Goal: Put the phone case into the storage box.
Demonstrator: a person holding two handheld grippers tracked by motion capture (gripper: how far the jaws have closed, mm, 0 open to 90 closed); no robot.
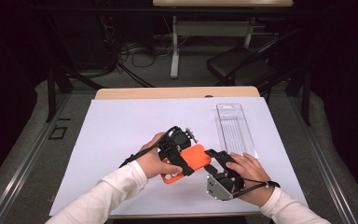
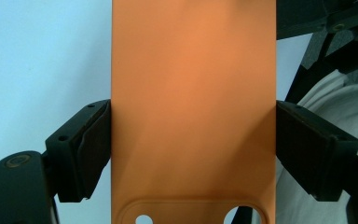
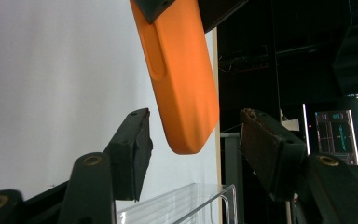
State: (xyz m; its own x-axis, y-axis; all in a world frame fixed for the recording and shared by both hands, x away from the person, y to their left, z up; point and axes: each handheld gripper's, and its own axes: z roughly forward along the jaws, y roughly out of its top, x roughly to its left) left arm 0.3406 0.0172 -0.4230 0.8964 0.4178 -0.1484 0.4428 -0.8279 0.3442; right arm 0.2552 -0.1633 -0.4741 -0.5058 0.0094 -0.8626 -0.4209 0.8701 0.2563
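Orange phone case (image 1: 189,163) sits clamped across its width in your left gripper (image 1: 179,156), held off the white sheet (image 1: 121,135) toward the near edge of the desk (image 1: 177,92), a little right of the middle. In the left gripper view both jaws press flat against the long sides of the case (image 2: 193,107), with the camera cut-out end nearest the gripper's body, so that hold looks firm and square.

Your right gripper (image 1: 214,156) stands wide, jaws parted, with nothing in it. In the right gripper view the rounded free end of the case (image 3: 182,93) hangs between and just beyond the jaws; it seems clear of both pads, though the angle makes that hard to be sure of.

You appear to be at the handover, or a two-handed steadying step: one gripper carries, the other is lining up. The clear plastic tray (image 1: 235,128) lies just beyond your right hand (image 1: 249,170) near the right edge of the desk, and looks the likely place for the case.

Next you need to bring the right jaws squarely around the free end, closing on the case's edges rather than its face. Keep the left hold tight until the right one bites.
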